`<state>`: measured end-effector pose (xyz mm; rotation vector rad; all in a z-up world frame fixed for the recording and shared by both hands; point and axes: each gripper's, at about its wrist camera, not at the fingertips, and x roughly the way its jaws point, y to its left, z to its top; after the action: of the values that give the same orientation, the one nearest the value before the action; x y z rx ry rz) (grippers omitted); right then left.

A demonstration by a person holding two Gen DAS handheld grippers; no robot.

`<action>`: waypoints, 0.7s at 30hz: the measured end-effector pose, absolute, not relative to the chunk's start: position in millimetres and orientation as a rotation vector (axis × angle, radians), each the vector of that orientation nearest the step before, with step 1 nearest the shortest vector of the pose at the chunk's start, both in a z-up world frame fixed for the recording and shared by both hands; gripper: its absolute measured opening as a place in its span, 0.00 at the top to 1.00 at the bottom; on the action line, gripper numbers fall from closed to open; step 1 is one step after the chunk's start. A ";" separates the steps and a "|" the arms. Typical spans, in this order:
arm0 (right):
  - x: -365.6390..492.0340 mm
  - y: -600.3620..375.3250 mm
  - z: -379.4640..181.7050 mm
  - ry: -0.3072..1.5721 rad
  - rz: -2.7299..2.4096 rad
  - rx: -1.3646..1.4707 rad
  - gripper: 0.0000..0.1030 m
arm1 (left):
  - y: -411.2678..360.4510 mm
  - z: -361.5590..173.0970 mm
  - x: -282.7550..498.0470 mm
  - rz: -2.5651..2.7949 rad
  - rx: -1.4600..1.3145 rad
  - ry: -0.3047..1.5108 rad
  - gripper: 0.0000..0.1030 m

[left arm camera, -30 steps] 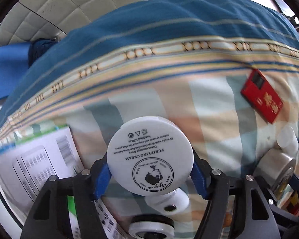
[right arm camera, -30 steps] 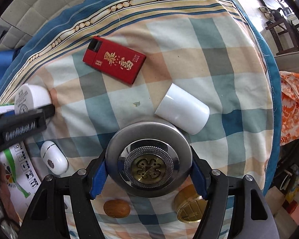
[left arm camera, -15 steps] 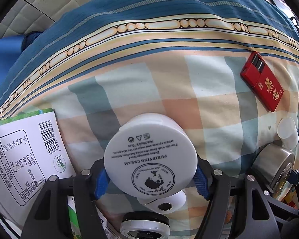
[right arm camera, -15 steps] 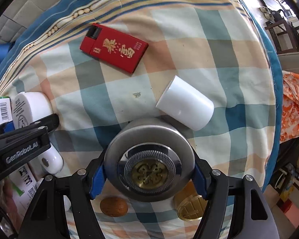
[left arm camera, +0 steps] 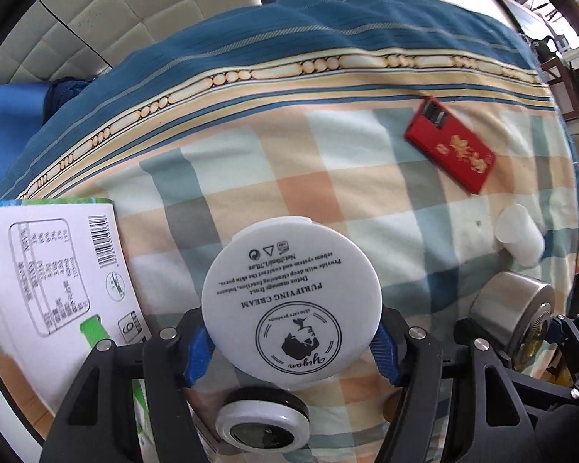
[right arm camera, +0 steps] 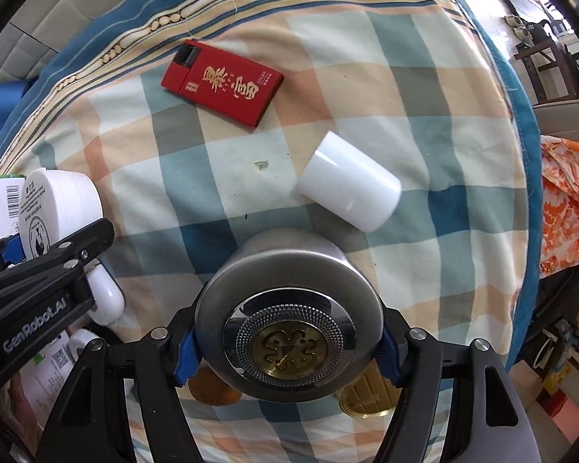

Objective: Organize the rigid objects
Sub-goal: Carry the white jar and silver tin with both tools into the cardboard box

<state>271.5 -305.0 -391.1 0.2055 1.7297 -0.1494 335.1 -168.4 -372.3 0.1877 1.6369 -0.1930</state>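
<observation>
Two tools are loaded at once. Your left tool (left arm camera: 291, 343) is clamped on a white cream jar (left arm camera: 291, 305), blue pads pressing its sides at 9 and 3 o'clock, the printed flat face turned toward the camera. Your right tool (right arm camera: 287, 343) is closed the same way on a round metal tin (right arm camera: 289, 308) with a brass emblem on its face.

Both jars are smooth and round, held only at two narrow contacts across the widest part. If you tilt or swing a wrist quickly, either could roll out of the pads and drop onto the bed (right arm camera: 463, 77).

Working outward from the right tool: a white cylinder (right arm camera: 349, 189) lies on its side at 1 o'clock, just beyond the tin, and would likely roll on the soft checked cover if you nudge it. A red box (right arm camera: 222, 81) sits farther off at 11 o'clock. A gold lid (right arm camera: 366, 397) and a brown disc (right arm camera: 212, 389) hide partly under the tin, so you may set down on them unseen.

Your tools are near each other; the left one reaches in at 9 o'clock in the right view, beside a small white case (right arm camera: 106, 303). Crossing paths could knock a jar loose. A printed carton (left arm camera: 54, 281) lies at 9 o'clock of the left tool, with a black-rimmed disc (left arm camera: 262, 420) directly below.
</observation>
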 end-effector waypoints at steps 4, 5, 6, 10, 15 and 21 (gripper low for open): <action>269.2 -306.0 -381.3 1.709 -0.135 0.205 0.29 | -165.5 -347.8 324.3 -0.216 0.156 1.601 0.37; 267.3 -305.4 -377.7 1.702 -0.128 0.206 0.29 | -164.4 -339.4 322.3 -0.221 0.147 1.593 0.37; 265.3 -304.8 -374.0 1.695 -0.121 0.203 0.29 | -163.4 -331.7 318.3 -0.228 0.140 1.583 0.37; 257.5 -298.6 -354.1 1.660 -0.078 0.193 0.29 | -154.0 -294.8 297.2 -0.253 0.103 1.529 0.37; 251.3 -277.8 -315.9 1.597 -0.007 0.170 0.29 | -121.6 -244.0 280.9 -0.258 0.031 1.467 0.37; 253.9 -227.6 -252.8 1.517 0.067 0.147 0.29 | -62.3 -203.2 277.6 -0.229 -0.012 1.414 0.37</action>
<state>253.9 -227.6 -252.8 0.1465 1.5166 0.0668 277.6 -62.3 -203.2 -0.0117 1.4143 -0.2290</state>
